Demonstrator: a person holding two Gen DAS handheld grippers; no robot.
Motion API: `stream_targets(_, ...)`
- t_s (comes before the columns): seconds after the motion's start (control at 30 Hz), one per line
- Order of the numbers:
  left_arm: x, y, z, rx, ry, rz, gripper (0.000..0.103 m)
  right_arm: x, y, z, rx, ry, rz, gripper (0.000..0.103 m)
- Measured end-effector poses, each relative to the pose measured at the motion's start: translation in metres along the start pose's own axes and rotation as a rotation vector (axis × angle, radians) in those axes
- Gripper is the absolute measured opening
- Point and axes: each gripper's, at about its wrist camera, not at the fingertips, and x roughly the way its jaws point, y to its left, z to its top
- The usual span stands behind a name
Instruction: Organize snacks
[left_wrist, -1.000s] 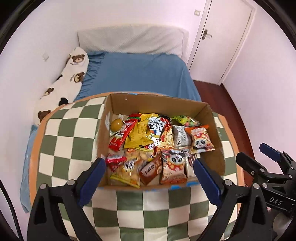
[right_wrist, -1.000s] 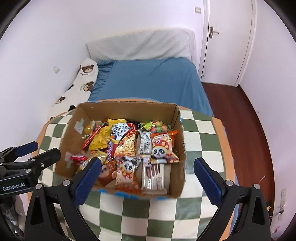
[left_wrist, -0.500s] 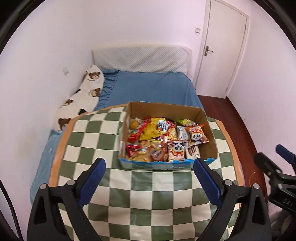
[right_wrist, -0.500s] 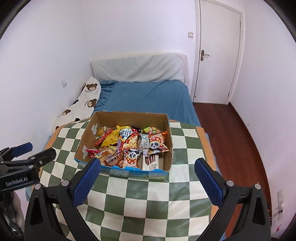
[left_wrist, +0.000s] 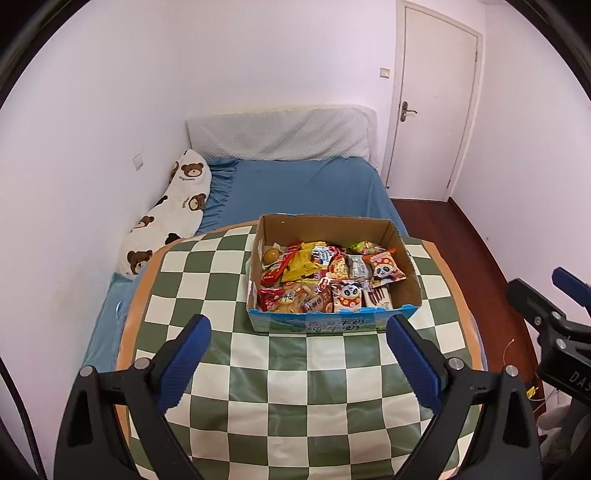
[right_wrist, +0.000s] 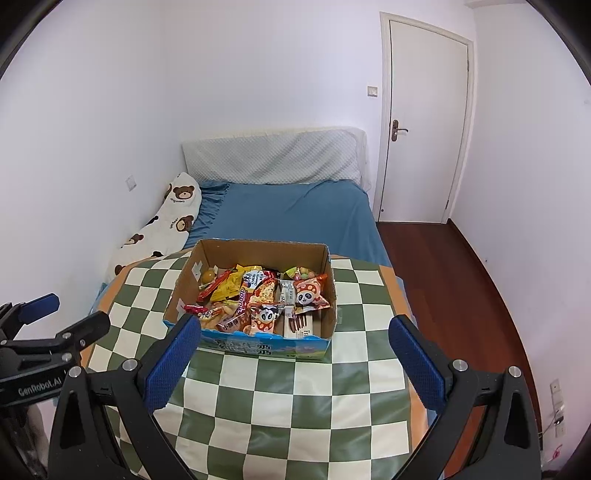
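A cardboard box (left_wrist: 334, 321) packed with snack packets (left_wrist: 325, 277) sits on the green-and-white checkered table (left_wrist: 295, 398), ahead of both claws and apart from them. The left gripper (left_wrist: 297, 354) is spread wide and holds nothing; the box lies just beyond its fingertips, slightly right of centre. The right gripper (right_wrist: 293, 354) is also wide and empty, the box ahead and left of centre. Beyond the table lies a blue bed (right_wrist: 291, 214).

Open snack box (left_wrist: 334, 325) — packets (left_wrist: 325, 275) jumbled, seemingly full
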Motion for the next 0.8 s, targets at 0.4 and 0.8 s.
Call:
stream_targets(0.4,0.014,-0.007,0.001,0.024,0.003,0.003,0.103,0.011,0.008,-0.002,-0.01,0.009,-0.017,0.103)
stream_targets(0.8,0.073,-0.007,0.017,0.013,0.002,0.064,0.103,0.071,0.003,0.007,0.006,0.022,-0.073,0.103)
